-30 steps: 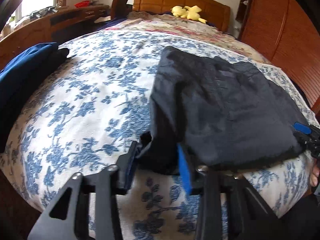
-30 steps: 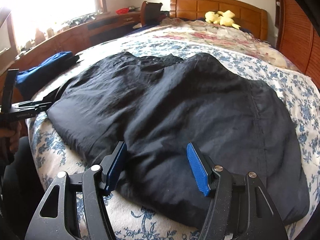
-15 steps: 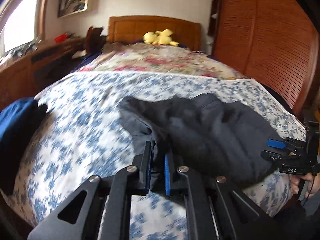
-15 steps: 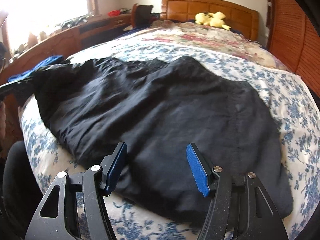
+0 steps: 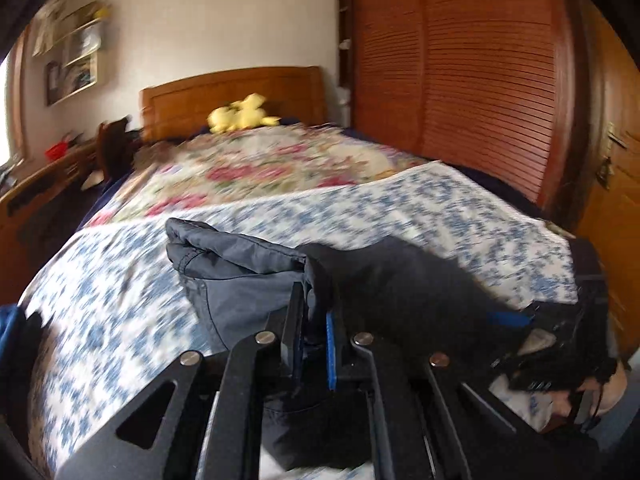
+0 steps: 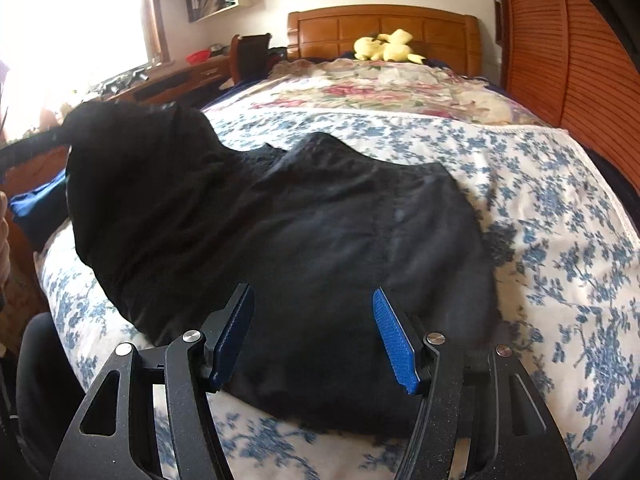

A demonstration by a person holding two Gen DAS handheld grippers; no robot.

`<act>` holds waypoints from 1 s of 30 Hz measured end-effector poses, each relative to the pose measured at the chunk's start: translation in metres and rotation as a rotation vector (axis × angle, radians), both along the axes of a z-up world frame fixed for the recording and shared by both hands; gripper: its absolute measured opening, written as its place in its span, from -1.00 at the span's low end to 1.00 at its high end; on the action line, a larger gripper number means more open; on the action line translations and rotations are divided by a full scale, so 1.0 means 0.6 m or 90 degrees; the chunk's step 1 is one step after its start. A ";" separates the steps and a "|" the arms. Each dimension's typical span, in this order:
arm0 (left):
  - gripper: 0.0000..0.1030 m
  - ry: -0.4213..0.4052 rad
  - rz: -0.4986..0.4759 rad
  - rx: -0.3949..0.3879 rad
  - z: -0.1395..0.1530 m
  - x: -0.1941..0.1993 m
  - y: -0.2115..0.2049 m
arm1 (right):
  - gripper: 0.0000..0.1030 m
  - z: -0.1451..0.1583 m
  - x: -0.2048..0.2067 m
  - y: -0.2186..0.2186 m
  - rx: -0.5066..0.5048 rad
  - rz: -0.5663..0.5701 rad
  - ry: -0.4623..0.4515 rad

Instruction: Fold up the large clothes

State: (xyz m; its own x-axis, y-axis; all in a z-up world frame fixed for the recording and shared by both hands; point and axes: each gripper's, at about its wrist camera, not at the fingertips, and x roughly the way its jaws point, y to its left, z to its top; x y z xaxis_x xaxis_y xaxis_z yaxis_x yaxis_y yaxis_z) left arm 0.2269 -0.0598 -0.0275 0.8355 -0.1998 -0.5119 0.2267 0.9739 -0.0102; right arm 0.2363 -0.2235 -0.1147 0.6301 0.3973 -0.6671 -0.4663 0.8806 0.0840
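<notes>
The large dark garment of thin woven cloth (image 6: 304, 240) reads black in the right wrist view and charcoal grey with a paler grey underside (image 5: 240, 276) in the left wrist view. It lies on a white bedsheet printed with blue flowers (image 6: 560, 216). Beyond is a cream quilt with pink and red blooms (image 6: 380, 84), a yellow plush toy (image 6: 386, 48) and an orange-brown wooden headboard (image 6: 384, 28). Each black tool (image 6: 314, 336) (image 5: 314, 344) carries blue pads (image 6: 394, 340). A royal-blue cloth (image 6: 36, 200) sits at the bed's edge.

A garment (image 6: 304, 240) lies on the bedspread (image 6: 540, 208), a plush toy (image 6: 386, 46) behind by the headboard (image 6: 384, 26).
</notes>
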 end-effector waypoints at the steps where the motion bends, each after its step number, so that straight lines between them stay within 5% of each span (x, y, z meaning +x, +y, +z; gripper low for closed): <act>1: -0.93 -0.001 -0.018 -0.001 0.007 0.010 -0.022 | 0.23 0.000 0.000 -0.008 0.005 -0.004 0.002; 6: -0.93 0.006 -0.093 0.005 0.022 0.050 -0.142 | 0.23 0.001 -0.005 -0.054 0.016 -0.033 0.004; 13: -0.91 0.054 -0.147 0.011 -0.018 0.067 -0.236 | 0.23 -0.008 -0.014 -0.124 0.020 -0.086 0.014; 30: -0.46 0.048 -0.099 0.011 -0.027 -0.015 -0.120 | 0.23 0.036 -0.009 -0.152 0.066 -0.119 -0.007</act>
